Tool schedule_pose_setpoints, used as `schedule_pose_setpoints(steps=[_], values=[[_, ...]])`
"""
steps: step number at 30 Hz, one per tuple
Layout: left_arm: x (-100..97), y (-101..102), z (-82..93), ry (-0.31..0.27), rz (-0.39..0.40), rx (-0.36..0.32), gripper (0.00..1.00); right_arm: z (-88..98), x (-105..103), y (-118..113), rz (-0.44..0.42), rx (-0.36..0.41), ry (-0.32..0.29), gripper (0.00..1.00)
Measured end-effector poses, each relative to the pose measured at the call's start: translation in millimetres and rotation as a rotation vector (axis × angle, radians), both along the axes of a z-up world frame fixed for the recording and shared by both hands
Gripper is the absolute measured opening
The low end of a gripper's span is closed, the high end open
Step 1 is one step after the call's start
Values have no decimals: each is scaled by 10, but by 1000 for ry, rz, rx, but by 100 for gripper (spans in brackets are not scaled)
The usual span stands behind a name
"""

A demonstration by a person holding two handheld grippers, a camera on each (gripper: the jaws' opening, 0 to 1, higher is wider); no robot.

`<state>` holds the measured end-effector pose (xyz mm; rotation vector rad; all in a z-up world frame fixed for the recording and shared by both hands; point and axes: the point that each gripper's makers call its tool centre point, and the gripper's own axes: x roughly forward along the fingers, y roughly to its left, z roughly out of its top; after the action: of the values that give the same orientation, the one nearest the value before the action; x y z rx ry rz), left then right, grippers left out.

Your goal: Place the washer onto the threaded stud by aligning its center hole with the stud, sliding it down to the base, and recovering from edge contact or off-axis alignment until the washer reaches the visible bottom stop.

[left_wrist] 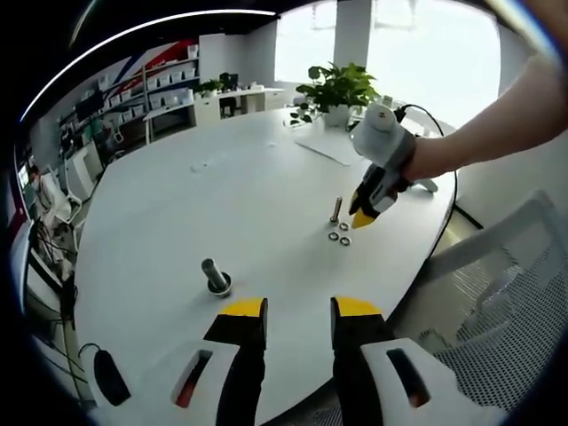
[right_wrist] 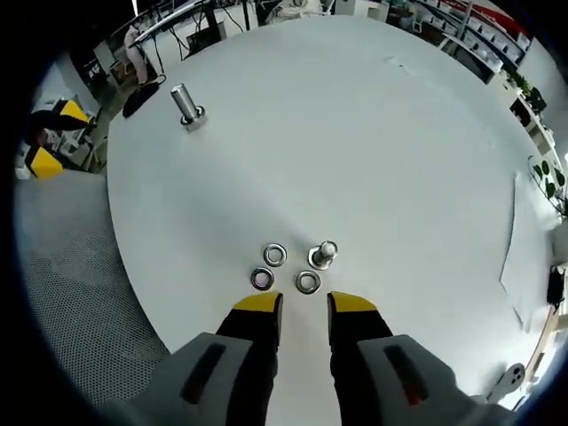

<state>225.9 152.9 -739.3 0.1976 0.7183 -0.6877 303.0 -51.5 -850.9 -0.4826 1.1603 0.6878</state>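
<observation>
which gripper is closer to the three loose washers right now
Right. The right hand-held gripper hangs just above the washers; the left hand-held gripper sits farther back across the table.

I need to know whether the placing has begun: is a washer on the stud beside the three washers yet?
Not yet. Three washers lie flat on the table beside the upright stud; right gripper is open.

Shiny metal washers [right_wrist: 275,255] and stud [right_wrist: 323,255]; matt white table [right_wrist: 355,133].

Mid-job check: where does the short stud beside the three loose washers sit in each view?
Left gripper view: short stud right of centre, just left of the right tongs.
Right gripper view: short stud low centre, above the right tongs' tips.
Shared landmark: tall stud.
</observation>
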Motion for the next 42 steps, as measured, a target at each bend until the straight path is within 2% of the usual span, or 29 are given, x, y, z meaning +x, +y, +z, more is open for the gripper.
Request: schedule_pose_setpoints(steps=[11,24,31,42], values=[[-9,-8,-4,0,-5,5,27,-84,-25,-58,-54,-2,20,26],[-14,-5,-18,2,-5,9,27,-122,-75,-47,-57,-5,21,26],[-15,-5,-24,3,-6,13,28,-66,-58,-43,-59,4,-3,26],[-17,-4,-20,2,-8,15,28,-133,-19,-33,-76,11,-9,24]])
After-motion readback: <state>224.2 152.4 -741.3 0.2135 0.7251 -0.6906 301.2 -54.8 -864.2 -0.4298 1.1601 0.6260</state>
